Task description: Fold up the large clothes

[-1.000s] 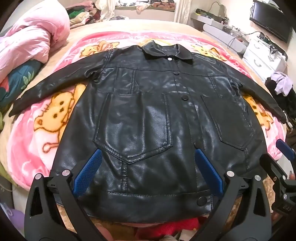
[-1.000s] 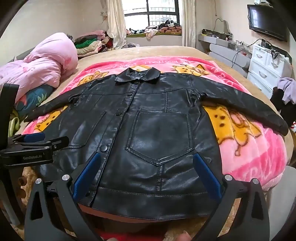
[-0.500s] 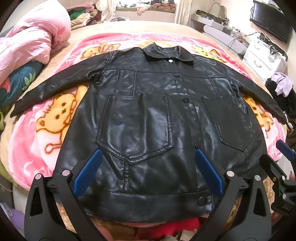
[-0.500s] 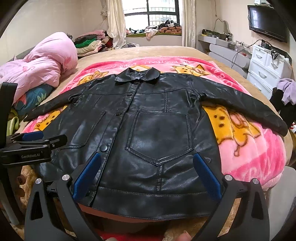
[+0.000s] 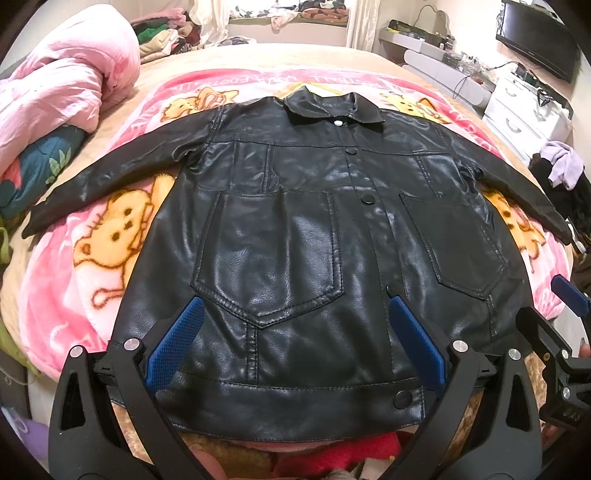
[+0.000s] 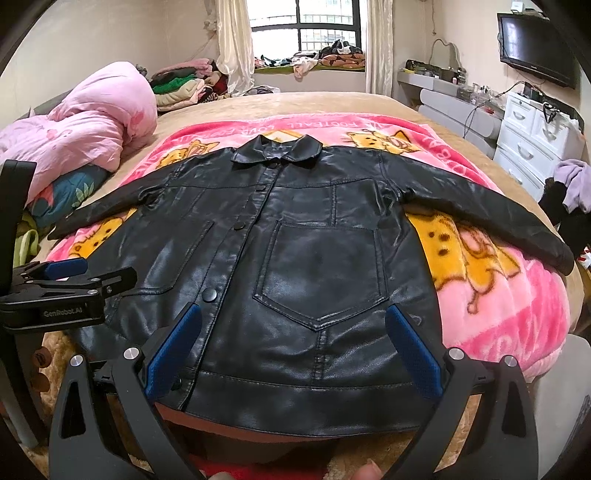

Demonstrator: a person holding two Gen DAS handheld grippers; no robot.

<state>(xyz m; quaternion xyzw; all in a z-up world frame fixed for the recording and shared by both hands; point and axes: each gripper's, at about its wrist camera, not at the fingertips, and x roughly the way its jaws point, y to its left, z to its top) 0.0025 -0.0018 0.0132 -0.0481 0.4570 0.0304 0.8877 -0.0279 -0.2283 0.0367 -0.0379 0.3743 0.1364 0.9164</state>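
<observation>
We are hovering both the left gripper [image 5: 291, 332] and right gripper [image 6: 293, 336], jaws spread and empty, over the jacket [image 5: 325, 266] hem, collar lying straight ahead.

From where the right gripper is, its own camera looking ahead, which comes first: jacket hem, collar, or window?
1. Jacket hem, just ahead of the right gripper.
2. Collar, mid-bed.
3. Window, on the back wall.

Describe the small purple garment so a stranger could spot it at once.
Start at the white drawer unit against the right-hand wall, beneath the wall-mounted TV. Just nearer the camera sits a dark heap, and the lilac garment is crumpled on top of it. It is the only pale purple thing there, off the bed.
</observation>
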